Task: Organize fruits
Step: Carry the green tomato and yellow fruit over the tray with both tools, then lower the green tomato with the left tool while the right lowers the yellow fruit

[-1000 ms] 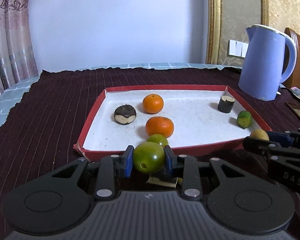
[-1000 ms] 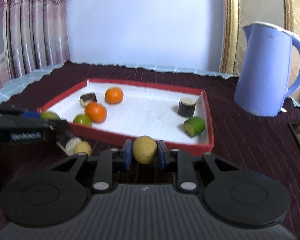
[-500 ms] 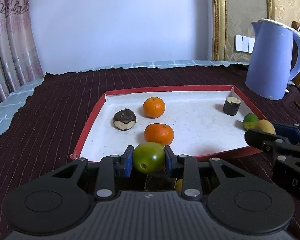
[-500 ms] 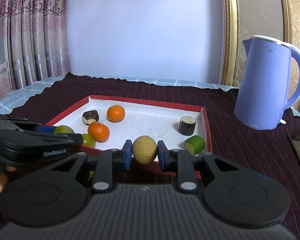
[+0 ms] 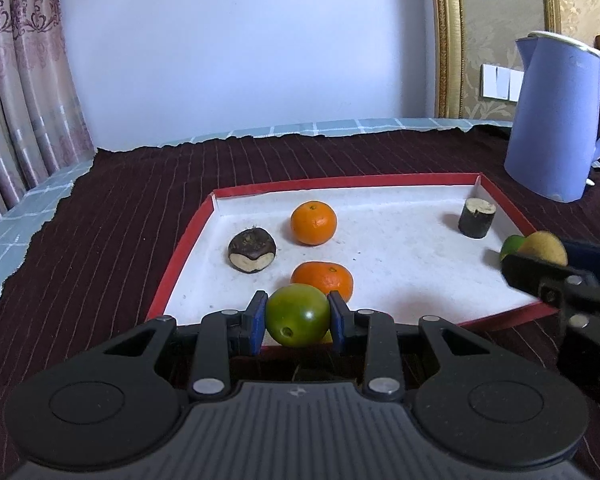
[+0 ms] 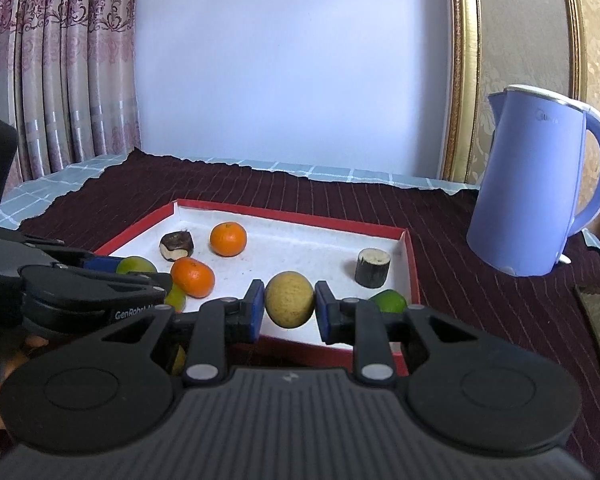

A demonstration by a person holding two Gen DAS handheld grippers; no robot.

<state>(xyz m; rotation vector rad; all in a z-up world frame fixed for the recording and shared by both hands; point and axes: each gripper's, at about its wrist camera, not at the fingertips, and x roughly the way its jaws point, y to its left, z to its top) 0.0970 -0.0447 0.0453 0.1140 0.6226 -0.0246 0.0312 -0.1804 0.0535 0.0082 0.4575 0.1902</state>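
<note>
Fruits: we hold a green tomato [image 5: 297, 314] in our left gripper [image 5: 297, 318] and a yellow fruit [image 6: 289, 299] in our right gripper [image 6: 288, 305], both above the tray [image 5: 180, 256]; round, smooth, probably light, best pinched across the middle.

Black grippers [image 5: 298, 318] with blue-padded fingers [image 6: 255, 312] (silver screws), one lettered "GenRobot".

Between my left gripper's [image 5: 298, 318] blue pads I see a glossy green fruit [image 5: 297, 314]; my right gripper [image 6: 289, 305] frames a speckled tan-yellow fruit [image 6: 289, 299]. Ahead lies a red-rimmed white tray [image 5: 380, 181] with two oranges [image 5: 313, 222], on maroon pinstriped cloth [image 5: 132, 216]. Right: a lavender kettle [image 6: 534, 188].
</note>
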